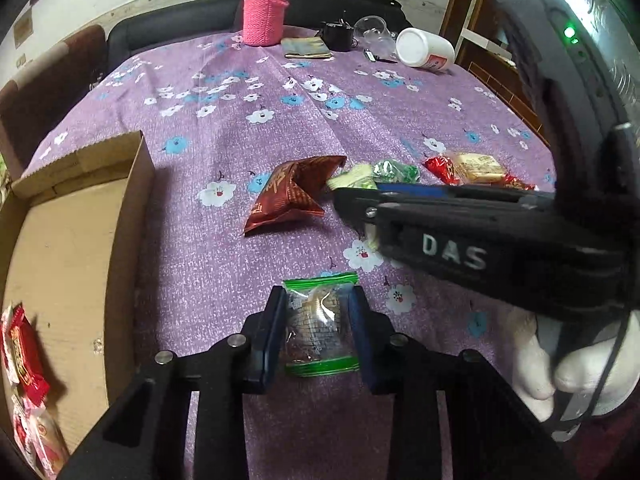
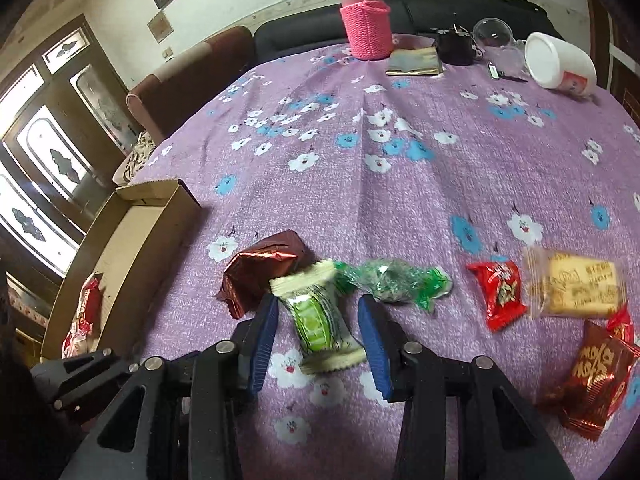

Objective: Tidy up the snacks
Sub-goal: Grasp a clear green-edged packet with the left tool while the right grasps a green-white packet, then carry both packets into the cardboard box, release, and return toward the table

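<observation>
Left hand-held gripper (image 1: pixel 320 320) had its two blue pads touching both sides of a clear green-edged snack packet (image 1: pixel 320 324), so it read as clamped on it, packet upright between the jaws above the counter (image 1: pixel 280 120). Right hand-held gripper (image 2: pixel 318 334) sat spread wide around a cream-and-green snack packet (image 2: pixel 320 316) lying flat on the cloth; both pads stood clear of the wrapper, nothing gripped yet. Judgement: the left side was due to carry to the cardboard box (image 1: pixel 68 240) at the counter's left edge, where red packets (image 1: pixel 22 352) already lay in the near corner; the right side was set up for a pick. To do it well, the right hand-held gripper should have closed across the packet's narrow waist, not the crimped ends, with the pads low enough to catch the body and not just film. Neighbours were tight: a dark red foil packet (image 2: pixel 260 276) touched or overlapped the cream packet's upper left corner, and a green twisted wrapper (image 2: pixel 396 280) lay just beside its upper right, so a straight lift risked dragging either. A light squeeze was advisable, since the contents looked crushable. Further right lay a small red packet (image 2: pixel 498 292), a yellow biscuit packet (image 2: pixel 576 284) and another red-brown packet (image 2: pixel 596 376), all apart from the grasp. The left one should release low inside the box, beside the red ones.
</observation>
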{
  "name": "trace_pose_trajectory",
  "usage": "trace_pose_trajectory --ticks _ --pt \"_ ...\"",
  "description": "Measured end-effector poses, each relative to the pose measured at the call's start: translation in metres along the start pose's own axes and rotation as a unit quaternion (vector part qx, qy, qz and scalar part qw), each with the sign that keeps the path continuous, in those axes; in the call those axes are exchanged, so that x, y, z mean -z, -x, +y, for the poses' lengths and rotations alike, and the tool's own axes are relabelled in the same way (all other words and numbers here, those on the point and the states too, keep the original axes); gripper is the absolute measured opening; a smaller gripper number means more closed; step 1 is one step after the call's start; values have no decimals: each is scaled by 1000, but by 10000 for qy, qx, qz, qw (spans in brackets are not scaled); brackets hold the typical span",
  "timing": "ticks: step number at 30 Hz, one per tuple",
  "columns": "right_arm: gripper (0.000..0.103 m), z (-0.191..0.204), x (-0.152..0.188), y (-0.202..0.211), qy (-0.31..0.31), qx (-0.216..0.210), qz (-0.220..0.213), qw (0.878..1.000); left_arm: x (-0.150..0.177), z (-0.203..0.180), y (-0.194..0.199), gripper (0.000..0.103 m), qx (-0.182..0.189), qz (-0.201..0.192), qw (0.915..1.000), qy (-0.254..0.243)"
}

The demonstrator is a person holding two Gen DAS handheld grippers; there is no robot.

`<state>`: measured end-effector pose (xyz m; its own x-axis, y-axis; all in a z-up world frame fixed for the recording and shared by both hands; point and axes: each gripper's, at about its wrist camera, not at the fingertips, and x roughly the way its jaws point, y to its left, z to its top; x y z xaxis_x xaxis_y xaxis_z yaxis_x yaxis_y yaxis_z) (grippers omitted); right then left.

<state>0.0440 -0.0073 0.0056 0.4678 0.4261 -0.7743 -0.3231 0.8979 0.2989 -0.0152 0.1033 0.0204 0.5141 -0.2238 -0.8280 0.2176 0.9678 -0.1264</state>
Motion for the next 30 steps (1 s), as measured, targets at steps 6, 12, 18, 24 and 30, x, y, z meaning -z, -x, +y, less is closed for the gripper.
trace_pose_trajectory --ticks 6,12,18,24,30 --pt "20 -2 12 16 -353 28 -132 9993 8 3 29 30 327 -220 9991 160" --pt "20 19 18 64 -348 -169 -473 9981 15 30 82 30 633 -595 9951 468" --pt "20 86 13 85 75 -702 -582 9958 17 103 120 30 47 -927 9919 870" --pt "21 152 8 57 467 -1029 -352 9930 18 170 121 30 -452 -804 9890 1160" --pt "21 193 8 10 737 -1017 83 9920 17 217 101 31 -577 -586 9861 1442"
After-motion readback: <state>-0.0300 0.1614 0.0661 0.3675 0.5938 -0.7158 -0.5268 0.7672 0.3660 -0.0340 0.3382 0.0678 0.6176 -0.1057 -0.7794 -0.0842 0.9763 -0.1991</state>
